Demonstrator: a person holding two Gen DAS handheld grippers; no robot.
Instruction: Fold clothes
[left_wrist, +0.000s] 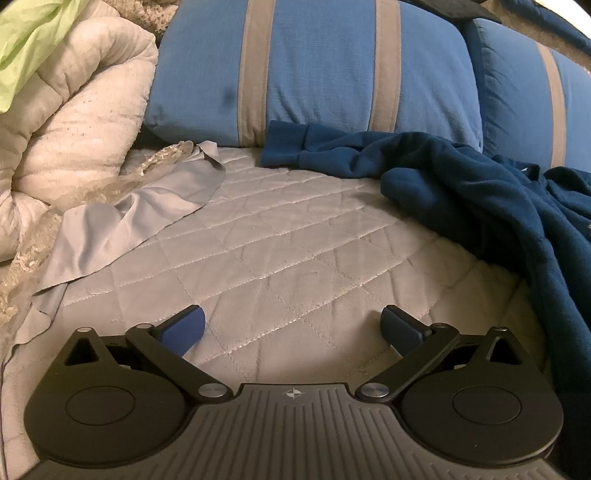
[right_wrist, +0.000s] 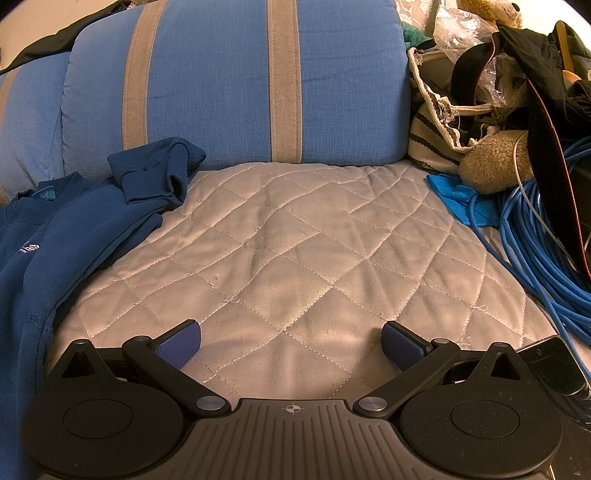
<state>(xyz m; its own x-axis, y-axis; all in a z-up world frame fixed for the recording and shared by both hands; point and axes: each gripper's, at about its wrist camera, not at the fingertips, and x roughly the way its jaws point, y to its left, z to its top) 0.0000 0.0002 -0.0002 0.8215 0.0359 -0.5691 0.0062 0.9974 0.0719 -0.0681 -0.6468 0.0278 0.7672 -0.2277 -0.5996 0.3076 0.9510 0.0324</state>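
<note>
the fold looks not yet begun. the sweatshirt (left_wrist: 491, 199) lies in a rumpled heap on the quilt (left_wrist: 280, 258), bunched against the striped cushions (left_wrist: 317, 66) at the far side. in the left view it fills the right side, one cuffed sleeve (left_wrist: 291, 147) trailing left along the foot of the cushions. in the right view the same sweatshirt (right_wrist: 66, 236) sits on the left, its other sleeve (right_wrist: 155, 173) doubled over on itself and the collar label showing.

the left gripper (left_wrist: 293, 328) hangs over bare quilt, jaws wide apart, nothing between them. the right gripper (right_wrist: 291, 339) is the same, spread and empty, with the garment's hem just beside its left finger.

left to do, as i judge it: everything. spread the body flat, straighten both sleeves, bring them in, then fold.
</note>
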